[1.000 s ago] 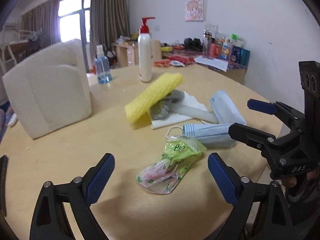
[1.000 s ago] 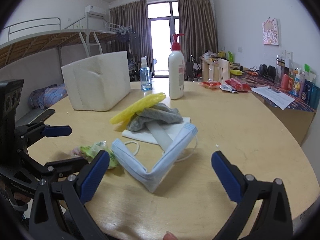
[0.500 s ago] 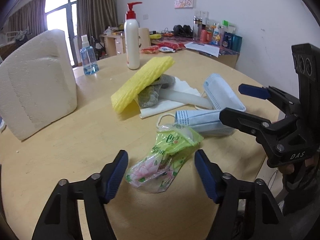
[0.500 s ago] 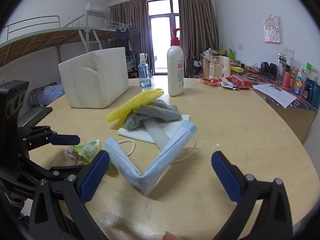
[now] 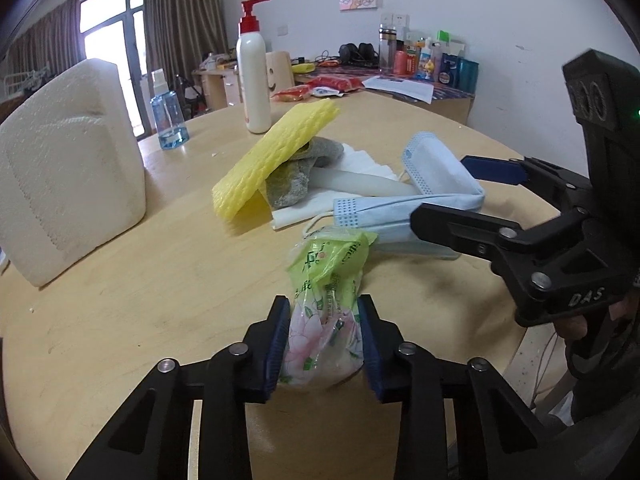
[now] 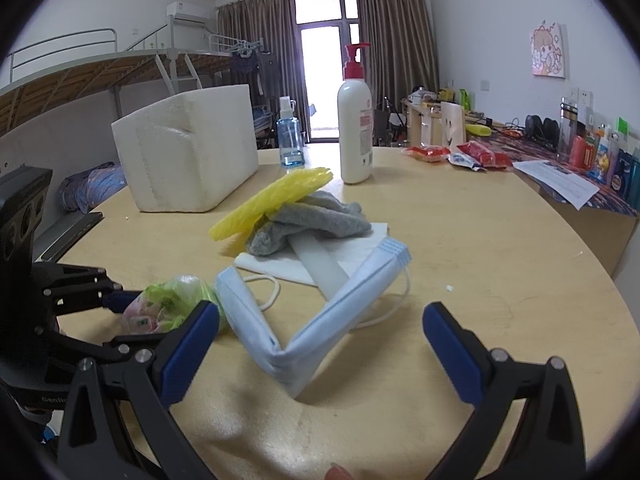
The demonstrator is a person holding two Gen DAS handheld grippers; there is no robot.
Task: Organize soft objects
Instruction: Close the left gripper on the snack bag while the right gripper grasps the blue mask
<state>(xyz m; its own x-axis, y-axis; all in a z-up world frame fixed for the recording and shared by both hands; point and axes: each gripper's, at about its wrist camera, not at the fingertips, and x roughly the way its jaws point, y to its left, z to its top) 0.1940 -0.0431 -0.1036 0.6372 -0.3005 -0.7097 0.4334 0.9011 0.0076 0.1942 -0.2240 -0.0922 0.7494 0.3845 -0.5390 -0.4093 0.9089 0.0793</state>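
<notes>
Round table (image 5: 120, 280): masks (image 6: 320, 312), sponge (image 5: 276, 156) beyond packet (image 5: 326, 300).

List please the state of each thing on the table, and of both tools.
Left tool: jaws just closing, pads pressing the green packet.
Green packet: gripped, crumpled.
Right tool: open, holding nothing.
Blue masks: folded, propped in a V.
Yellow foam net: leaning on the grey cloth.
Pump bottle: upright.

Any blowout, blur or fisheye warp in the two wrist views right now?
Left wrist view: window blown out, dark vignette at the corners, table edge bowed by the lens, centre sharp. Right wrist view: balcony door overexposed, soft shadow under the blue masks, no motion blur.
</notes>
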